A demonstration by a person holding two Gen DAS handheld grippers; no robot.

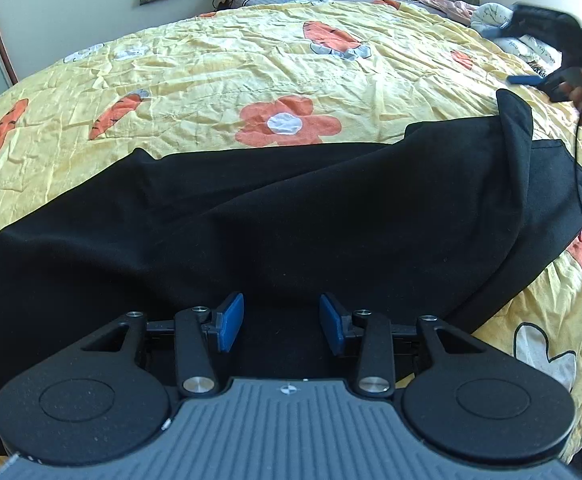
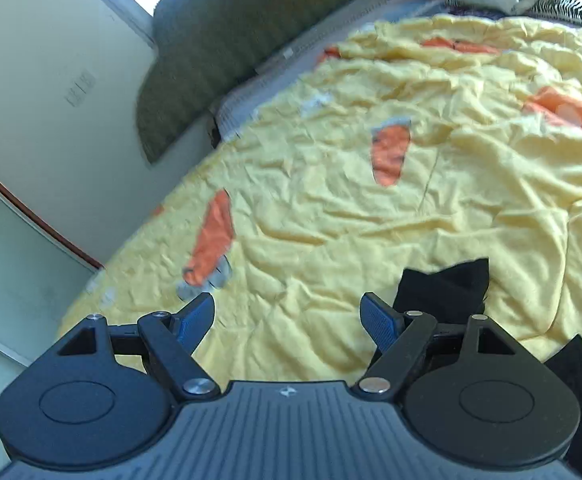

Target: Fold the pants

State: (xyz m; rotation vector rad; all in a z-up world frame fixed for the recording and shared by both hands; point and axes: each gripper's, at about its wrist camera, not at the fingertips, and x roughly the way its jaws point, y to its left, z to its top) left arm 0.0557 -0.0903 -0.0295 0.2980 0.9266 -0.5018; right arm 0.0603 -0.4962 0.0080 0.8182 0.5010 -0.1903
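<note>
Left wrist view: black pants lie lengthwise across the middle of the frame on a bed under a yellow quilt printed with orange flowers. One end is folded over at right, with a corner of cloth standing up at upper right. The left gripper hovers over the near edge at lower centre, jaws partly open with only flat cloth beneath them, nothing pinched. The right gripper, blurred at upper right, hangs above the raised corner, jaws open and empty. Right wrist view: the right gripper has its jaws spread wide over bare quilt; a pants corner shows at lower right, beside the right-hand jaw. Judgement: the fold is part done. To continue well, flatten the upright corner, then pinch both layers at the edge before lifting, keeping the hems aligned.
</note>
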